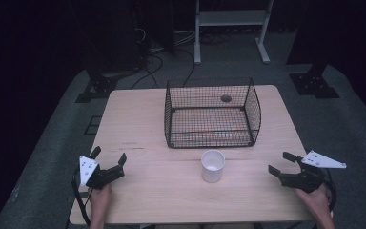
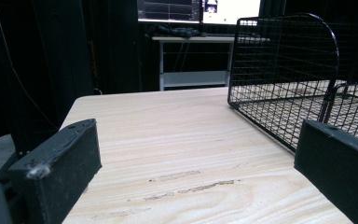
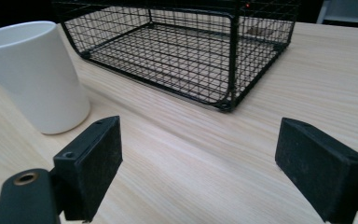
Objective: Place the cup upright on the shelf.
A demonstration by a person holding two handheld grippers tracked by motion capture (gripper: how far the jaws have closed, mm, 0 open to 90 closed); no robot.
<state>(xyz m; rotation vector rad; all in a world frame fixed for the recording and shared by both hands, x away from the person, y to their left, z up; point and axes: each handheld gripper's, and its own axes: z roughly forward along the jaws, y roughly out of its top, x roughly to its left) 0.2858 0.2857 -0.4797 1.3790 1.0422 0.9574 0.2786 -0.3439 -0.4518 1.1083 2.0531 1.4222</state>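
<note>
A white cup (image 1: 213,165) stands upright on the wooden table (image 1: 143,186), just in front of a black wire basket (image 1: 212,113). My left gripper (image 1: 108,156) rests near the table's front left, held by a hand, jaws open with nothing between them. At the front right edge my right gripper (image 1: 281,162) is open too, with bare wood between its jaws. In the right gripper view the cup (image 3: 37,77) is off to the left of the gripper (image 3: 198,158), and the basket (image 3: 186,51) lies ahead. The left gripper view has the basket (image 2: 284,74) ahead to the right of the gripper (image 2: 196,161).
The basket holds nothing that I can make out. A round hole (image 1: 226,98) sits in the tabletop behind it. Beyond the table stand a white metal frame (image 1: 231,24), cables on the floor and black stand feet (image 1: 314,83). Monitors (image 2: 198,9) glow in the background.
</note>
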